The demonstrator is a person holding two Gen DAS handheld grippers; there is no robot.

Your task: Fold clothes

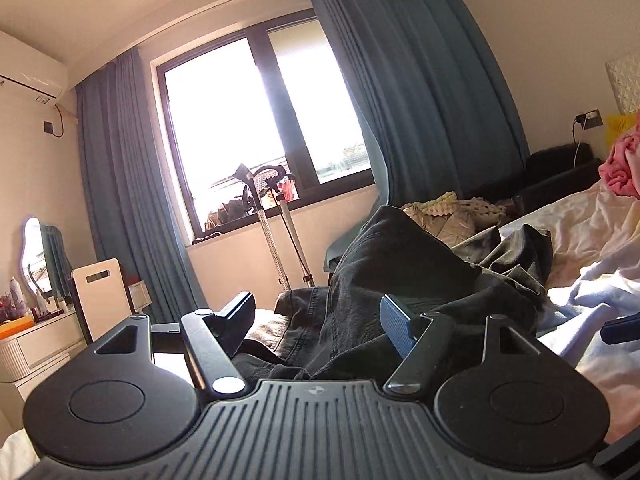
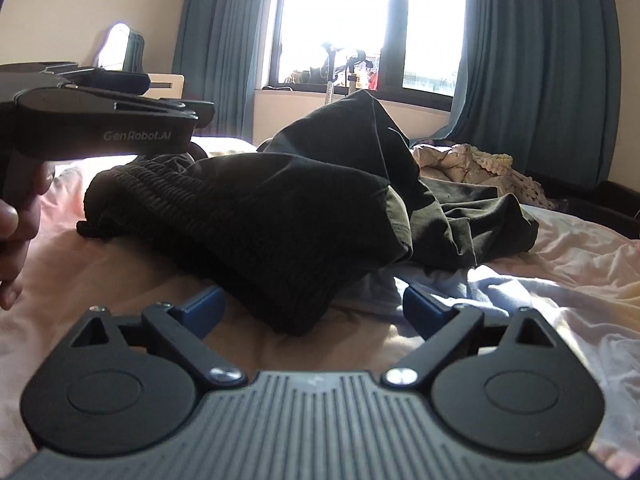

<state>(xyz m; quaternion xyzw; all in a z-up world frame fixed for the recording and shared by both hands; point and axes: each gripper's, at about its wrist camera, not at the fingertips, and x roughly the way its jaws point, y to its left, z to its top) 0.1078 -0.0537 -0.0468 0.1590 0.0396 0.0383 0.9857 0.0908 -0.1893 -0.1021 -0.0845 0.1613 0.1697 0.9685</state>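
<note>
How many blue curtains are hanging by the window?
2: one long blue fabric curtain hangs left of the bright window, the other blue curtain hangs right of it. More could be hidden beyond the view.

My left gripper (image 2: 100, 116) runs off the right wrist view's left edge, my hand (image 2: 16, 232) too. The black trousers (image 2: 280, 208) hide the bed (image 2: 560, 280) behind them.
</note>
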